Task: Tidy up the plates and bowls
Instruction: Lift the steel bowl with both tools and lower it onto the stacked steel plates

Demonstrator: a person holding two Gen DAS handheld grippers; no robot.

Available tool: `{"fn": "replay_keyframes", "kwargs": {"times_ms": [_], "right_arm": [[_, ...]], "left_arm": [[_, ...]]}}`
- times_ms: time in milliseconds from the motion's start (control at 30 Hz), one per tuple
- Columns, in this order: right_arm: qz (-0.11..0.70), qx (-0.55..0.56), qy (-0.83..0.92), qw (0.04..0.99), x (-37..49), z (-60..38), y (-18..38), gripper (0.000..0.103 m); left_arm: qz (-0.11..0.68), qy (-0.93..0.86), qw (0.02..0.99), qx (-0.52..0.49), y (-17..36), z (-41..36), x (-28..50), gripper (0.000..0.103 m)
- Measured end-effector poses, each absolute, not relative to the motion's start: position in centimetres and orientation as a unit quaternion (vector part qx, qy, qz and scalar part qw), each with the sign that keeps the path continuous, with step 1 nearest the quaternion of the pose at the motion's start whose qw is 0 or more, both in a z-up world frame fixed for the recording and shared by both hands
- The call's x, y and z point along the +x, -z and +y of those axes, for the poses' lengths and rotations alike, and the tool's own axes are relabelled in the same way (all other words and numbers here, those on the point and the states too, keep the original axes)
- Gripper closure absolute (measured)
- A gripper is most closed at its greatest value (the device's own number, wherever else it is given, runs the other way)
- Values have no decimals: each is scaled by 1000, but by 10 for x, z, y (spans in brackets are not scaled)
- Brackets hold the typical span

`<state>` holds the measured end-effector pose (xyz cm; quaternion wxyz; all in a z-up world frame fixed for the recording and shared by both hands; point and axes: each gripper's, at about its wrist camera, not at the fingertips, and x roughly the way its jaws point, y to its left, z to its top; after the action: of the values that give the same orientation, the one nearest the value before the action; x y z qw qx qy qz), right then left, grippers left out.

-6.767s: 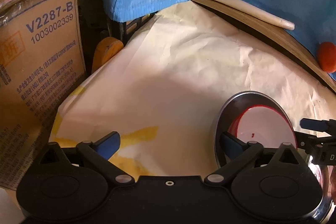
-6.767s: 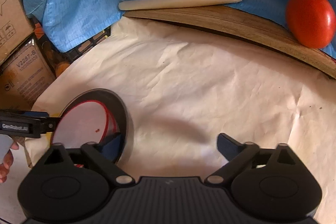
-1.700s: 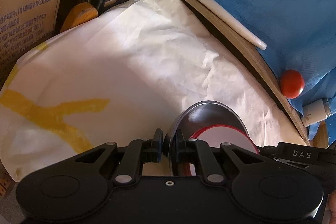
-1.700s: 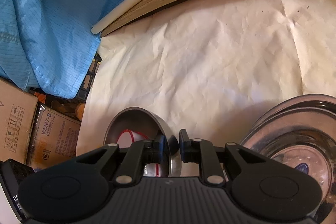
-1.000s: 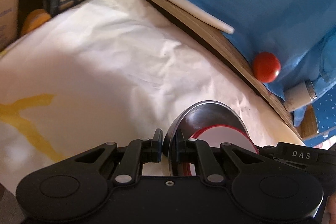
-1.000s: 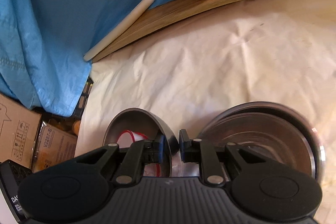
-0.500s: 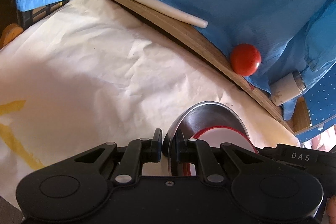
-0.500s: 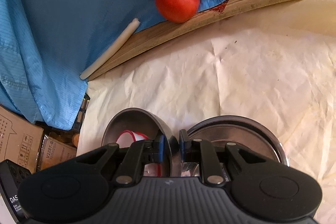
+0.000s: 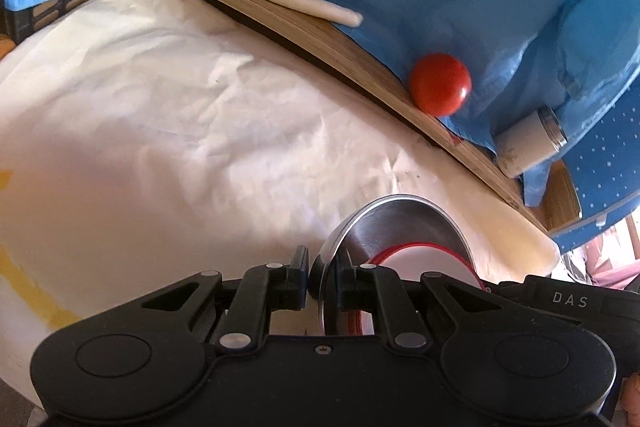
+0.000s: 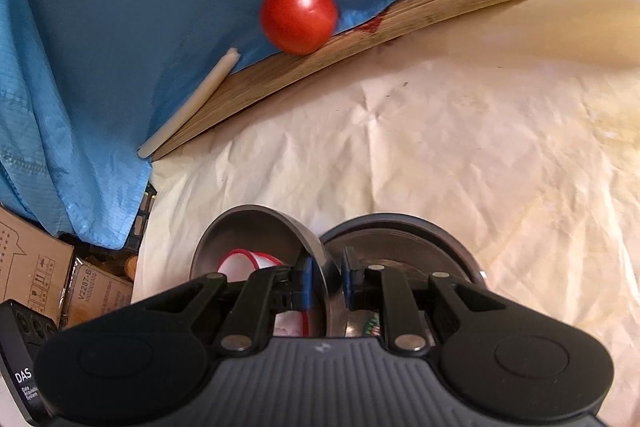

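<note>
You hold 1 steel bowl (image 9: 400, 227) aloft by opposite rims, left gripper (image 9: 323, 281) and right gripper (image 10: 325, 279) both clenched on it, beside a larger bowl (image 10: 432, 231) at right; uneven lowering could clip its rim.

Small steel bowl (image 9: 400, 223) holding a red-rimmed white plate (image 9: 420, 261), beside a larger steel bowl (image 10: 404, 239).
</note>
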<state>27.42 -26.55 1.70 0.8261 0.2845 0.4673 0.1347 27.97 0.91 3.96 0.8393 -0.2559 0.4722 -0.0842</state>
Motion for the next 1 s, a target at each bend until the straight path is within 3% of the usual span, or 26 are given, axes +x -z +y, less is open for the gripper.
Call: {"fn": "replay_keyframes", "kwargs": {"times_ms": [667,1000], "right_arm": [[476,310,-114,815,240,-302,12,85],[474,308,-119,816,232,-303,14,83]], "left_arm": [[493,110,831,-234,-26,-24,263,90],[492,110,834,-227,-26,-26,257,85]]}}
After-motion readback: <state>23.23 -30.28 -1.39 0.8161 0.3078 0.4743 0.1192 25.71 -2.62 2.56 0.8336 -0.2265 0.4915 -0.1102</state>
